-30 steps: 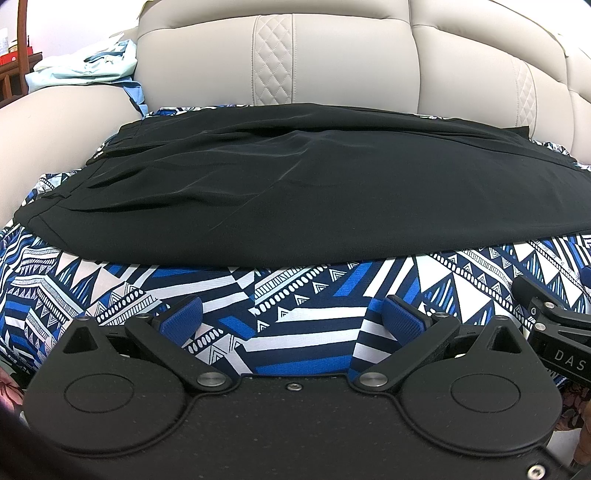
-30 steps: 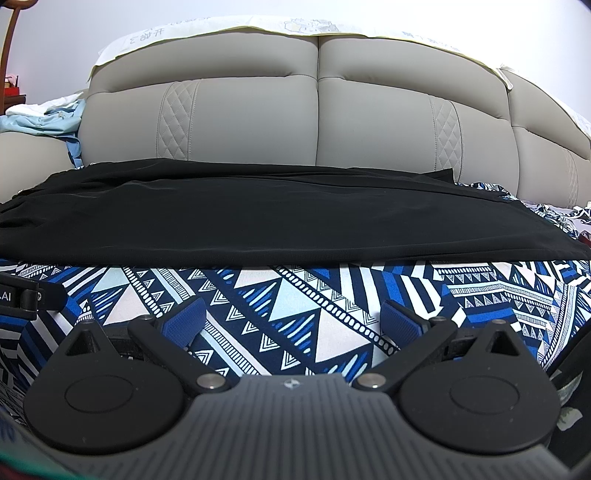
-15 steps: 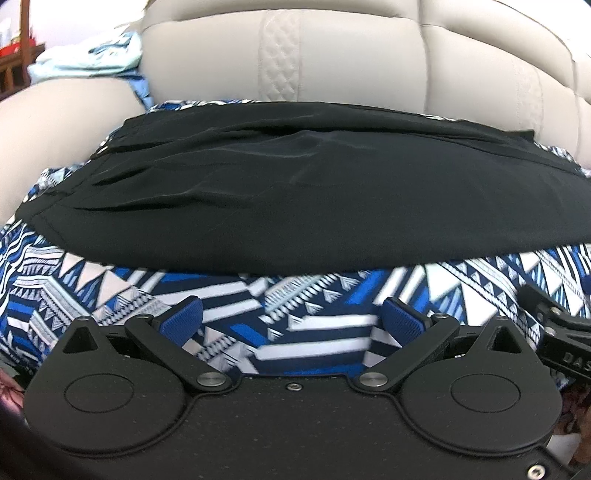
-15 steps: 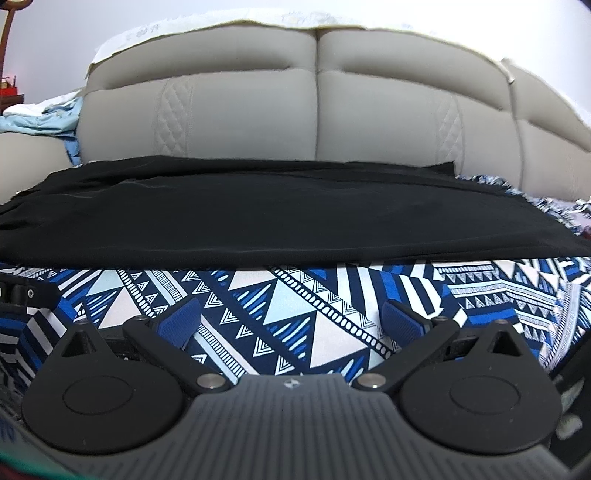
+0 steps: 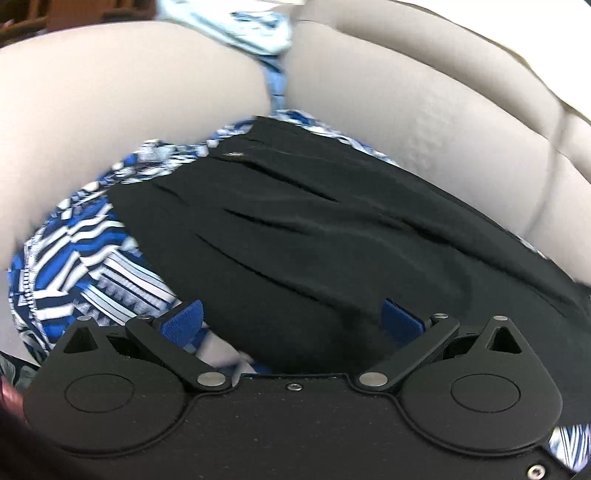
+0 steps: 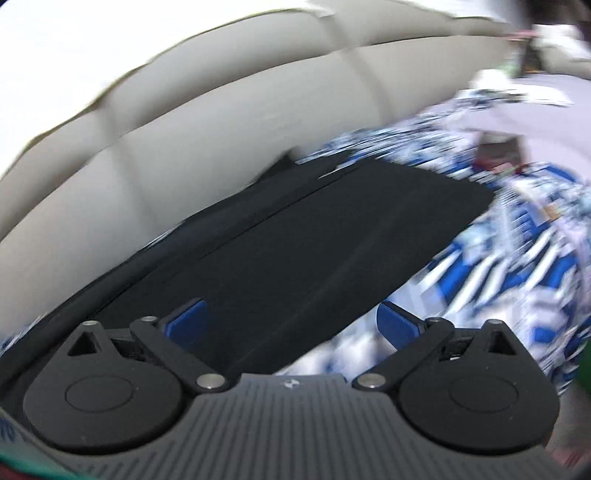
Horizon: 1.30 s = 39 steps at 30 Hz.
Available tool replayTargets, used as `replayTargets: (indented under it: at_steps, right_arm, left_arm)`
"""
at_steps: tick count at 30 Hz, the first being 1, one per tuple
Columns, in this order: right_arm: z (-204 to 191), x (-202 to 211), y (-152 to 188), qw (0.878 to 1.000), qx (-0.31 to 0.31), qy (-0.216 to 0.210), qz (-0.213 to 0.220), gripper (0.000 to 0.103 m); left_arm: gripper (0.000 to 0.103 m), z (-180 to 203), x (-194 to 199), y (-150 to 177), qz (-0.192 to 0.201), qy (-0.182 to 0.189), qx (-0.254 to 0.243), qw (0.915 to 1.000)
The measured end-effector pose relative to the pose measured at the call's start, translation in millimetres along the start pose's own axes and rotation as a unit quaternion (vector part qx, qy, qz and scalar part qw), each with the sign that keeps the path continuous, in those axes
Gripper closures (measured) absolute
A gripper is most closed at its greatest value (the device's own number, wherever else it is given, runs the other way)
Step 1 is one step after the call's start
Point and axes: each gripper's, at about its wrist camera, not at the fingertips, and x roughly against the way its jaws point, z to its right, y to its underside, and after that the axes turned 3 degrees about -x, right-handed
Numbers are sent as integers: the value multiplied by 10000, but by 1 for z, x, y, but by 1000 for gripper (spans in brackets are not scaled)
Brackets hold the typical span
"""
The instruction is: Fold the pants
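home bedroom, padded beige headboard point(image 6: 192, 155), blue-white patterned bedsheet point(image 5: 85, 254) below headboard, light blue clothes point(image 5: 243, 26) heaped atop headboard's left end

Pants: black fabric pants point(image 5: 332, 236) lay creased across the blue-and-white geometric-patterned cloth point(image 5: 85, 254), reaching its back edge.
Left gripper: black two-finger gripper point(image 5: 291, 321) hung over the pants' near edge, blue pads point(image 5: 184, 317) spread wide.
Backdrop: beige leather sofa cushions point(image 5: 406, 92); pale blue garment point(image 5: 251, 29) on top, blurred.

grey sofa point(image 5: 424, 110) carries patterned cloth point(image 5: 74, 258), black pants point(image 5: 314, 240) atop.
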Motion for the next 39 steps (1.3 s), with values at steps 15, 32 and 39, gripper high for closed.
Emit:
replayTargets:
  at_steps: [15, 32, 39]
  right_arm:
    - [124, -58, -70, 9795, -2009, 122, -15, 39]
    - [104, -69, -70, 9873, -1582, 116, -117, 47]
    - [99, -81, -74, 9908, -1346, 169, 10, 54]
  left_arm:
    - [29, -29, -32, -29, -54, -246, 796, 9965]
    - [70, -71, -30, -33, 73, 27, 1784, 9839]
    - [53, -66, -44, -37, 270, -197, 1718, 9846]
